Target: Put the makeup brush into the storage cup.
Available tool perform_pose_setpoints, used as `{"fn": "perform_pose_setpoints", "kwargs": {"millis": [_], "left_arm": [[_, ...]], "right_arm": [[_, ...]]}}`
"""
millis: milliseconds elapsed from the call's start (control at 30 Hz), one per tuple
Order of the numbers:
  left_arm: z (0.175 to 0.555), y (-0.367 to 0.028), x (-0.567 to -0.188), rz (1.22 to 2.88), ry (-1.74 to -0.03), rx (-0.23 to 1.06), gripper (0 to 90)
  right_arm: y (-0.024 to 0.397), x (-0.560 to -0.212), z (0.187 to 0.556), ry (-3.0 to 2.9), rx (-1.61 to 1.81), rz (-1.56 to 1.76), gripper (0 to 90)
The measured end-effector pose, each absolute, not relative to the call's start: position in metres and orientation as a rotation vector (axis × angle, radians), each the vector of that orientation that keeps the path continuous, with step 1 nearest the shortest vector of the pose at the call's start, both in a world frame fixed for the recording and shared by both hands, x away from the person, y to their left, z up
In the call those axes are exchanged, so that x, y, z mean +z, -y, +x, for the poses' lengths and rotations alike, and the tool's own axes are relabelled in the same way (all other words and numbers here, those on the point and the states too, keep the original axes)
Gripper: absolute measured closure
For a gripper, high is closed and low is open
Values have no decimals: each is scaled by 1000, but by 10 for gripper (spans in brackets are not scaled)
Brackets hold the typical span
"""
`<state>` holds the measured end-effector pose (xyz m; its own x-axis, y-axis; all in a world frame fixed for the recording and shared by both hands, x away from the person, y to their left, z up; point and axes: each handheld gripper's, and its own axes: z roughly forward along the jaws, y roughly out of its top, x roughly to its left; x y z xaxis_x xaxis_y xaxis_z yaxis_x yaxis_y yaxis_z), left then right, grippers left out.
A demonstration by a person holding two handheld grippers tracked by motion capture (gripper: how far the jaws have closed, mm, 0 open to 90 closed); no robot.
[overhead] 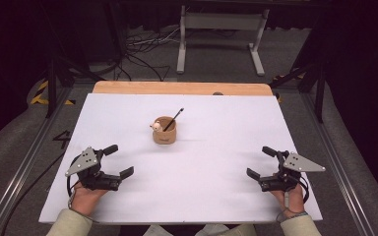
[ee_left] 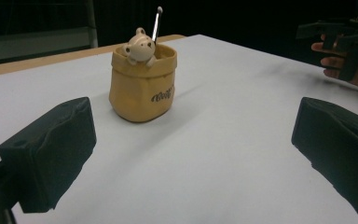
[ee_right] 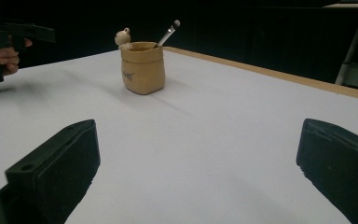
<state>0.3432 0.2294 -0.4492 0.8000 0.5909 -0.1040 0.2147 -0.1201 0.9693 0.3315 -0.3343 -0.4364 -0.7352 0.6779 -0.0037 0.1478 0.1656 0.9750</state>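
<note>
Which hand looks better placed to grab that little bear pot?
Probably the left: the left gripper sits nearer the pot than the right gripper. Both are open and empty.

Even overhead light brightens the white table (overhead: 216, 147); the surroundings fall into near-black. The tan pot (ee_left: 142, 84) casts a soft, short shadow. In both gripper views the near black jaws look slightly soft, and all 3 pictures are grainy.

Tan sack-shaped pot (overhead: 165, 132) upright mid-table, small bear figure (overhead: 155, 126) at its rim, dark stick (overhead: 173, 119) leaning inside
</note>
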Motion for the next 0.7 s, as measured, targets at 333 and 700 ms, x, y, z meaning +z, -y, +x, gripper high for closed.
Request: {"fn": "perform_pose_setpoints", "kwargs": {"millis": [333,700], "left_arm": [[342,-231,-454,1707,-630,356,4],[344,-233,-455,1680,-653,334,4]], "right_arm": [[333,-443,334,-2061,1575,819,0],[331,-444,334,-2074,1558,826,0]]}}
